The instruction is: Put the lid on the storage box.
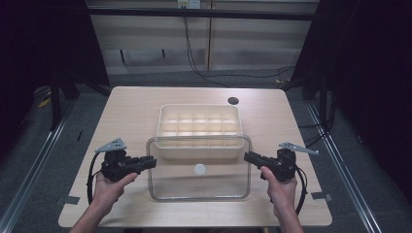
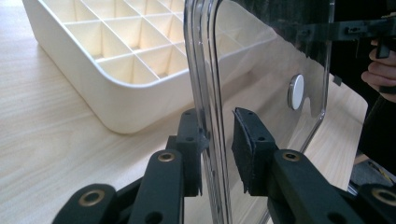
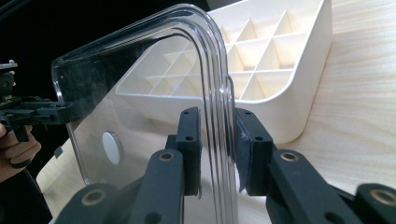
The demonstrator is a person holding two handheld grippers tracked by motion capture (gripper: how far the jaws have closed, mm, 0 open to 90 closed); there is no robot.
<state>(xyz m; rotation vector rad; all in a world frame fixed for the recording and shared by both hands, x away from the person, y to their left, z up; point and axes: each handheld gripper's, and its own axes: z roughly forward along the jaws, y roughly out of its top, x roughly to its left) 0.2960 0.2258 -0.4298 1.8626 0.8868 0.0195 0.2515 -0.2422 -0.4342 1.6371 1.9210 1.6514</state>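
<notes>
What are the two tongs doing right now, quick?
Left tongs: closed on the left edge of the clear lid.
Right tongs: closed on the right edge of the same clear lid.

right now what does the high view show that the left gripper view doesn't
High view alone: the whole table, its dark round hole, and the left hand-held gripper and right hand-held gripper clamping the clear lid at opposite edges. Left gripper view alone: the lid's edge between black pads. Both: the cream divided tray and the lid's white disc.
</notes>
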